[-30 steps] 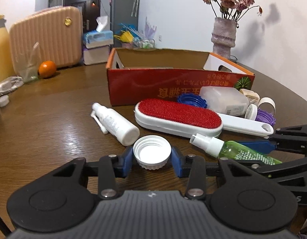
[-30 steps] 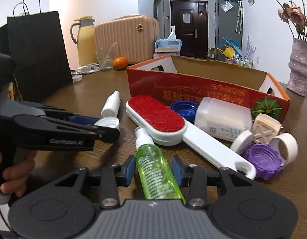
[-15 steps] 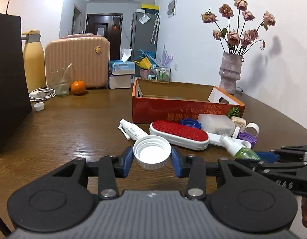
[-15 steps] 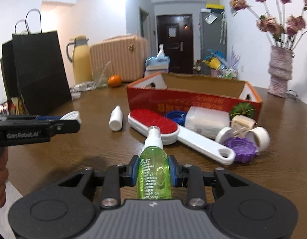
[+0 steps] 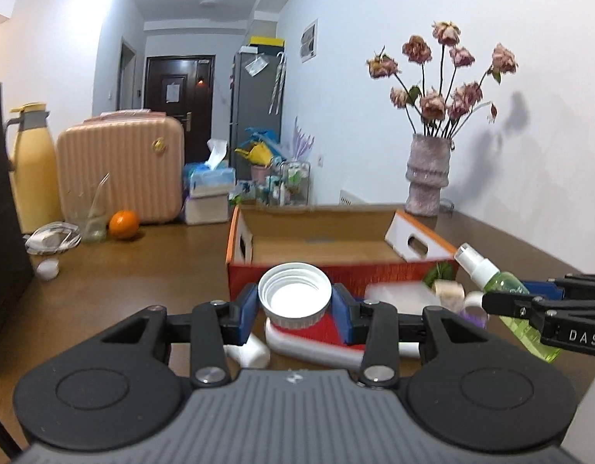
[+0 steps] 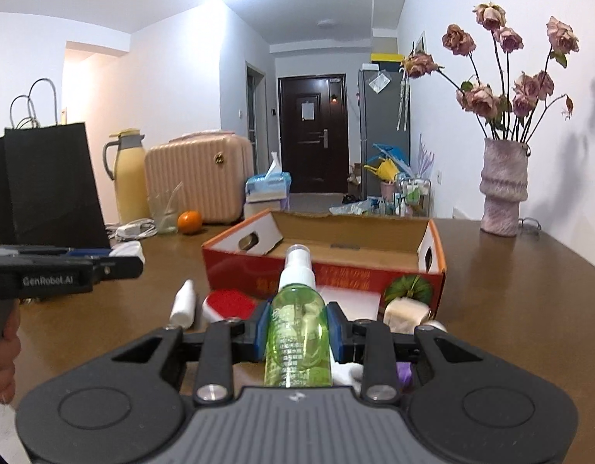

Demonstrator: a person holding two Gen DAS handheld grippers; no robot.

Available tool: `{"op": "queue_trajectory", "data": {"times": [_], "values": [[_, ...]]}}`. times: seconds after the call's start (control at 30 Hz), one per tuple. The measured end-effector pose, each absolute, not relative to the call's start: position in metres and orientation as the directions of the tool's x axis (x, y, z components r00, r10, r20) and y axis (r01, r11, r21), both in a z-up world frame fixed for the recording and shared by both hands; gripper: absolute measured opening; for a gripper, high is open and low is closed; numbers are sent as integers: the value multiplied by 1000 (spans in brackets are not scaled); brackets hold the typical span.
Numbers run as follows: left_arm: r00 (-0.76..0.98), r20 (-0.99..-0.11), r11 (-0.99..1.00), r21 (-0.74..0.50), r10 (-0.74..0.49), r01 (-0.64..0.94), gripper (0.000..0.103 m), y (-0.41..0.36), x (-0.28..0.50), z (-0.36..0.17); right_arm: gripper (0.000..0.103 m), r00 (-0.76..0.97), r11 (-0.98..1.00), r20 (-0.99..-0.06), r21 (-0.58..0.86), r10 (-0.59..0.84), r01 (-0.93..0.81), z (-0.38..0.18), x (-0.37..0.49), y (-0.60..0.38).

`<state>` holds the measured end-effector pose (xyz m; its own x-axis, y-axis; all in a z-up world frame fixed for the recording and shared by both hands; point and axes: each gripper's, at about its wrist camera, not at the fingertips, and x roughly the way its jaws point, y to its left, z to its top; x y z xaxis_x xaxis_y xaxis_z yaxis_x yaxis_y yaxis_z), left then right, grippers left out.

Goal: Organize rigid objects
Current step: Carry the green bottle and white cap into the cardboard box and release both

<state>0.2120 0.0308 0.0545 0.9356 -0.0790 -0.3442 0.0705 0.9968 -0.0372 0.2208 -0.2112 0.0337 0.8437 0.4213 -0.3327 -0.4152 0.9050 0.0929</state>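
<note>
My left gripper [image 5: 294, 303] is shut on a white screw cap [image 5: 294, 294], held hollow side up in the air just before the red cardboard box [image 5: 336, 270]. My right gripper [image 6: 297, 326] is shut on a green spray bottle [image 6: 298, 332] with its white nozzle pointing toward the same box [image 6: 324, 274]. In the left wrist view that bottle [image 5: 502, 290] shows at the right, clamped in the black right gripper [image 5: 529, 301]. The left gripper [image 6: 115, 265] shows in the right wrist view at the left with a hand under it. The box is open with nothing seen inside.
On the brown table before the box lie a red lint brush [image 6: 227, 303], a white spray bottle [image 6: 183, 303], a clear plastic box [image 5: 401, 294], tape rolls [image 6: 405, 311] and a purple lid [image 6: 403, 373]. A vase [image 6: 502, 189], black bags [image 6: 50, 181], flask, suitcase and orange [image 6: 190, 221] stand around.
Both grippers have lifted off the table with their objects and tilted up toward level. The right jaws closed onto the green bottle; the box now sits right ahead of both.
</note>
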Motion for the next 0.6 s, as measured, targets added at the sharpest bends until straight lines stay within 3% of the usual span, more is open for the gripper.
{"op": "queue_trajectory", "data": {"times": [0.27,0.6], "values": [[912,-399,995,-77,-91,66,41,52,313,77,30,833,897,-336,134,440,-421,57,308,-219],[830,-551,996,-72,-87,57,41,56,465,68,30,781,922,-493,259,384,-290,50,464,-229]]}}
